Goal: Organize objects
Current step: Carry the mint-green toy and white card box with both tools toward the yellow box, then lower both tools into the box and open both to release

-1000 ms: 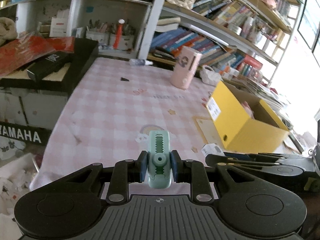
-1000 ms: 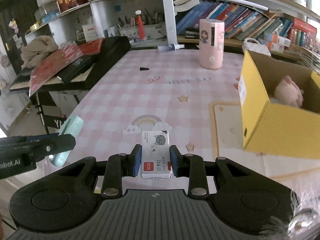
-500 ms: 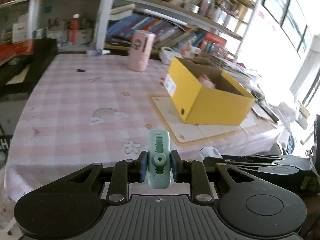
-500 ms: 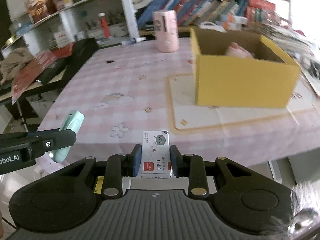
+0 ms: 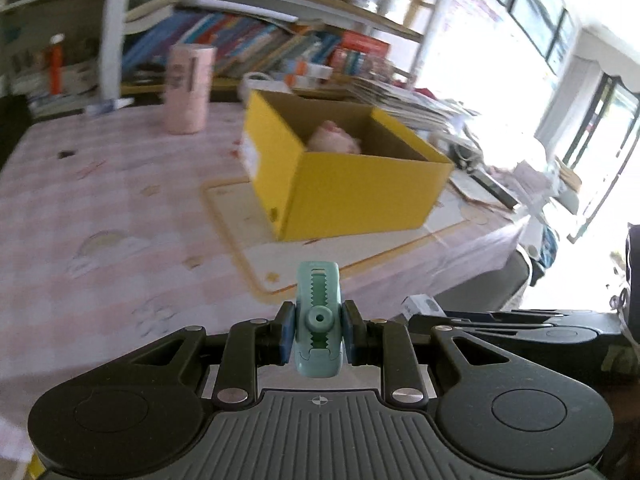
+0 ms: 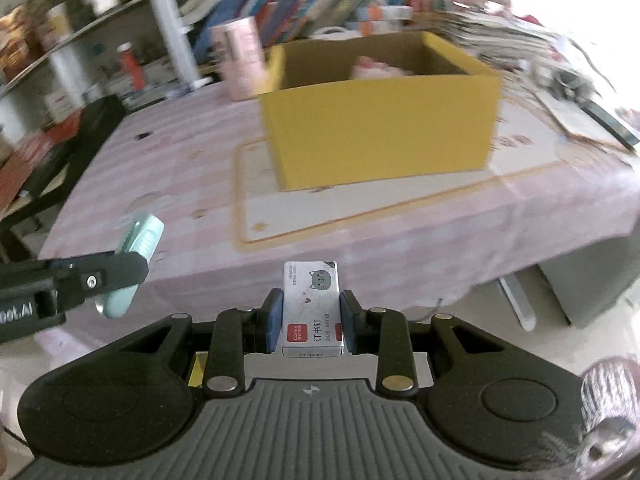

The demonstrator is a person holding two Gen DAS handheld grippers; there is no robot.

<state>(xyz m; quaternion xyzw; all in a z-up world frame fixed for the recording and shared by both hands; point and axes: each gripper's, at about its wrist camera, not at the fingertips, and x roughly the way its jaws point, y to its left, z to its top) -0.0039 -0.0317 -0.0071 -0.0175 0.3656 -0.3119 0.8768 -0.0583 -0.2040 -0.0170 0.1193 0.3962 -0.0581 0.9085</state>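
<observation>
The left claw (image 5: 318,334) is closed tight on a small mint-green plastic clip with a toothed slot (image 5: 318,320), held in the air before the near edge of the table with the pink checked cloth (image 5: 100,200). The right claw (image 6: 310,322) is closed on a small white cardboard box of staples with a cat drawing (image 6: 311,308). Ahead of both, an open yellow cardboard box (image 6: 380,136) stands on a pale mat (image 6: 360,200) on the table, with a soft pink object (image 5: 334,140) inside it. A pink cylindrical container (image 5: 190,88) stands behind the box.

Bright daylight floods from the blown-out windows (image 5: 532,12) at right, the bookshelves (image 6: 320,0) smear with motion blur, and fisheye edges curve darkly.
</observation>
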